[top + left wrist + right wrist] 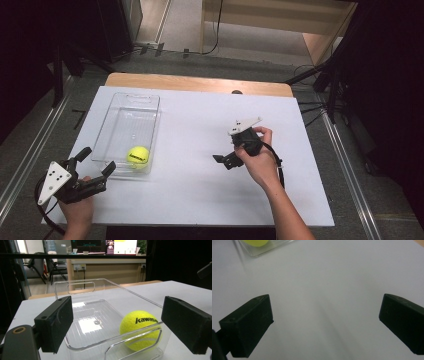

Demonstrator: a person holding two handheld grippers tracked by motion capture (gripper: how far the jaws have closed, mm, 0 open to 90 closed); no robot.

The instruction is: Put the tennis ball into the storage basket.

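Resting hands: two hands hold grippers over a white table point(200, 195).
Left hand: at the table's near left corner, the left hand point(77, 207) grips the left gripper point(97, 161), which points forward at the tray's near end, jaws wide apart and holding nothing.
Right hand: the right hand point(257, 160), wrist bent inward, aims the right gripper point(218, 159) leftward over bare tabletop, jaws wide, empty.
Ball: a yellow tennis ball point(138, 155) lies inside the clear tray point(125, 107), at its near end.
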